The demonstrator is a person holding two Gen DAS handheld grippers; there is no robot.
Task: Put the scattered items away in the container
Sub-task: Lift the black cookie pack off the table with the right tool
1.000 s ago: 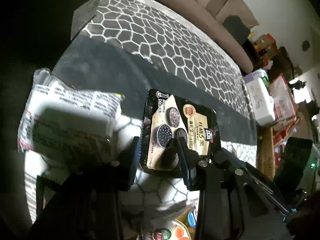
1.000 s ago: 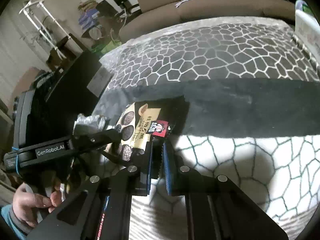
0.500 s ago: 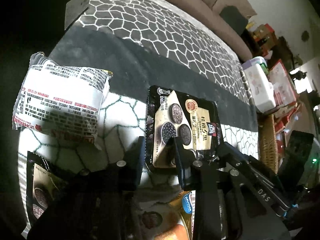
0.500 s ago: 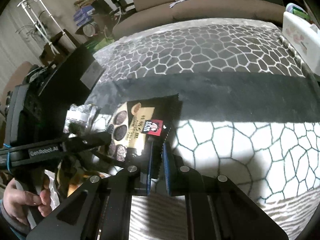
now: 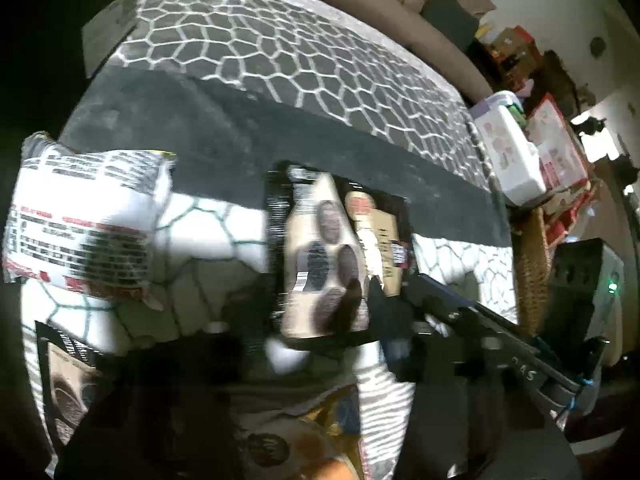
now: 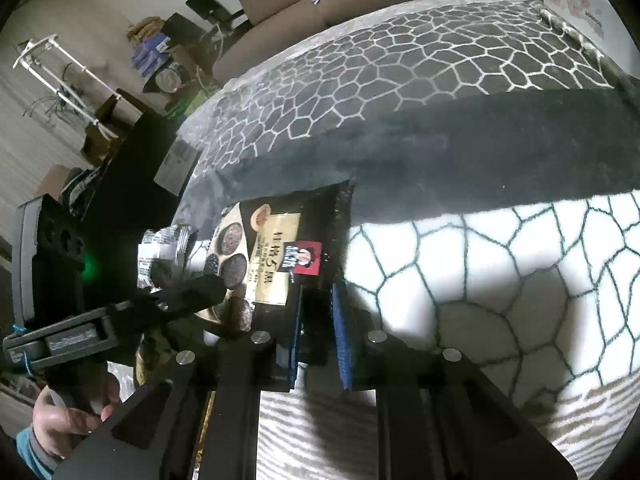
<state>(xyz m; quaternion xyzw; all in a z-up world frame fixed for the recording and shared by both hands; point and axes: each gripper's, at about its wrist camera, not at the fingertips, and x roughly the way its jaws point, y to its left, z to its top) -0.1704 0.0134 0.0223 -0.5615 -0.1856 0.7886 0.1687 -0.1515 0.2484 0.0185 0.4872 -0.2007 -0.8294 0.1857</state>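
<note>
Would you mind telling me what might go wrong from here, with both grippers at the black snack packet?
1. The right gripper is opening its jaws at the black snack packet's corner. The left wrist view is too blurred to show a firm hold by the left gripper, so the packet may slip or drop back onto the rug.
2. Both grippers crowd the same end of the packet and could knock each other.

White packet [image 5: 86,216] lies left of dark packet [image 5: 332,256].
</note>
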